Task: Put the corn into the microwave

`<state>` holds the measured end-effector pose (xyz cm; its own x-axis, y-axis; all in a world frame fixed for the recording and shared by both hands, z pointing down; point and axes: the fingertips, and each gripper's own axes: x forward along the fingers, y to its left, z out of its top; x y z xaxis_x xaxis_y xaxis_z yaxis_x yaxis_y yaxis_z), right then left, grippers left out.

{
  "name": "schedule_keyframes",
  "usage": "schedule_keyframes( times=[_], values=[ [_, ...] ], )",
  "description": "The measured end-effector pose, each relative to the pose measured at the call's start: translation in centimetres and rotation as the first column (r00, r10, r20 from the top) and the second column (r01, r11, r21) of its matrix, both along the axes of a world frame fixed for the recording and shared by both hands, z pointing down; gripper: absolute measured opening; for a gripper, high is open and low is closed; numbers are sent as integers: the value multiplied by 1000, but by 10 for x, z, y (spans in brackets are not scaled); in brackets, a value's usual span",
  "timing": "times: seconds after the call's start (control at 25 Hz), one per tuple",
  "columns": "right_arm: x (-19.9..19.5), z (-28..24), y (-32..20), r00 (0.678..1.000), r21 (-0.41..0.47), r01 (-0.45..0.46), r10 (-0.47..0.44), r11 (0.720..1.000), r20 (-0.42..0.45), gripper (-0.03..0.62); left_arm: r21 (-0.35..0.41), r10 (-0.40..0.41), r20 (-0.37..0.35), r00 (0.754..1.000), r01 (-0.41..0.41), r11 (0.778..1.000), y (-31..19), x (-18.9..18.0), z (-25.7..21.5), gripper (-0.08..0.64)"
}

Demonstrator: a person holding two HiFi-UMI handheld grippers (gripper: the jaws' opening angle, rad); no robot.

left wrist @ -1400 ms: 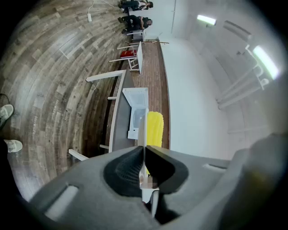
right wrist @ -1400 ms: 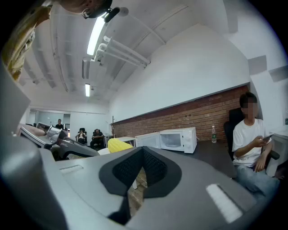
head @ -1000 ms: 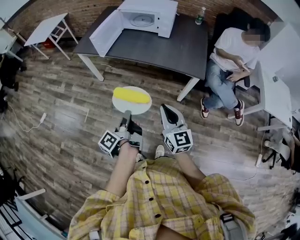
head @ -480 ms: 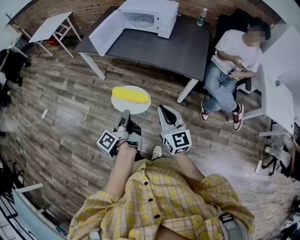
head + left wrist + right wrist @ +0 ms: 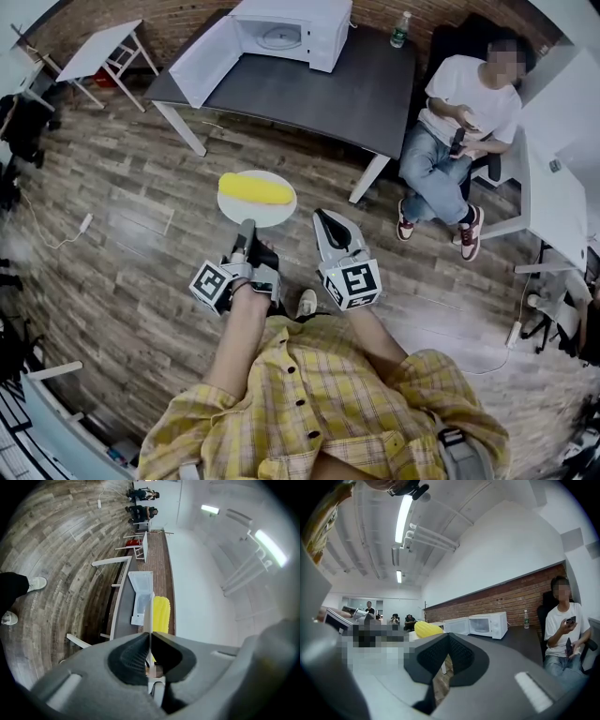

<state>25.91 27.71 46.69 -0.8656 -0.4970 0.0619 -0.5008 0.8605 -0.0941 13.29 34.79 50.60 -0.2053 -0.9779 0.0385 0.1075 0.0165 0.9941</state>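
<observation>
A yellow corn cob (image 5: 255, 189) lies on a round white plate (image 5: 272, 212) held level over the wood floor. My left gripper (image 5: 247, 226) is shut on the plate's near rim; in the left gripper view the thin plate edge (image 5: 150, 620) runs between the pads, with the corn (image 5: 161, 613) beyond. My right gripper (image 5: 324, 219) hangs beside the plate, to its right, shut and holding nothing. The white microwave (image 5: 284, 31) stands on the dark table (image 5: 337, 89) ahead, its door swung wide open. The right gripper view shows the corn (image 5: 427, 629) and the microwave (image 5: 485, 624).
A person (image 5: 455, 117) sits on a chair right of the dark table. A bottle (image 5: 400, 32) stands at the table's far edge. A small white table (image 5: 94, 52) is at the far left and a white desk (image 5: 553, 192) at the right. A cable (image 5: 80, 230) lies on the floor.
Both grippers and the plate with the corn have moved forward toward the dark table; the table and microwave sit nearer in view. Both grips are unchanged.
</observation>
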Motion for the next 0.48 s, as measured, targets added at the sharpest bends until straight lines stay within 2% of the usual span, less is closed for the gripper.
schedule_keyframes(
  times=[0.24,0.48],
  values=[
    [-7,10,-13,1000,-7,4,-4,1000,-8,3,-1,0,-10,1000,0,1000,-13,-3,9,18],
    [-30,13,-43,1000,-2,-5,5,1000,-11,3,-3,0,-19,1000,0,1000,-40,-27,16,18]
  ],
)
